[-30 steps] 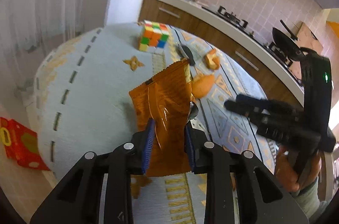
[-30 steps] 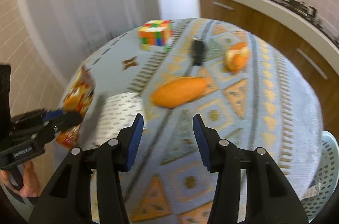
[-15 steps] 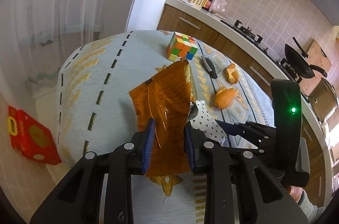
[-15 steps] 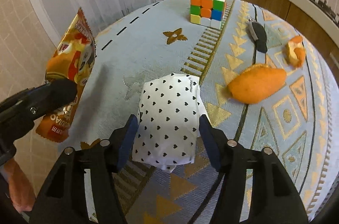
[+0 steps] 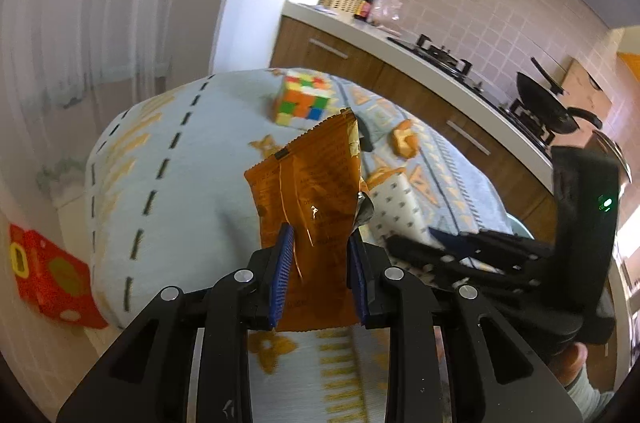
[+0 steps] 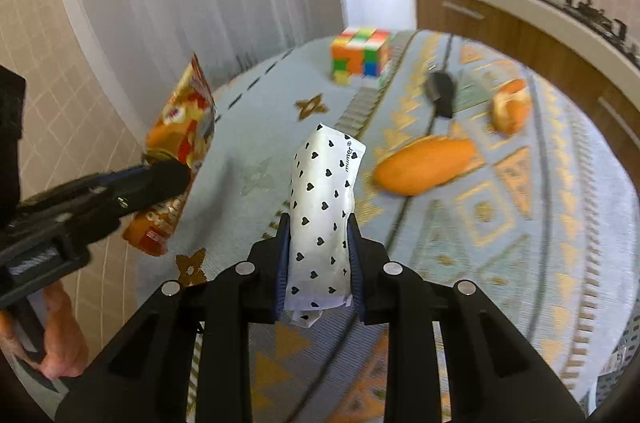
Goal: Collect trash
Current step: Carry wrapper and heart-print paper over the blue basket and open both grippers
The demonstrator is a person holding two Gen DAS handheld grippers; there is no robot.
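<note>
My left gripper [image 5: 319, 277] is shut on an orange snack bag [image 5: 310, 195] and holds it upright above the table's near left edge; the bag also shows in the right wrist view [image 6: 180, 147]. My right gripper [image 6: 318, 263] is shut on a white packet with black hearts [image 6: 322, 211], lifted off the blue patterned tablecloth [image 6: 520, 223]. The packet shows partly behind the bag in the left wrist view [image 5: 400, 207]. The right gripper shows at the right of the left wrist view [image 5: 460, 251].
On the table lie an orange bread roll [image 6: 426, 165], a torn bread piece [image 6: 510, 105], a black key fob [image 6: 440, 91] and a Rubik's cube [image 6: 360, 57]. A red box [image 5: 48, 277] lies on the floor at left. A kitchen counter [image 5: 440, 63] runs behind.
My right gripper moved over the heart packet, shut on it and lifted it on edge off the cloth. My left gripper kept holding the snack bag and shifted slightly.
</note>
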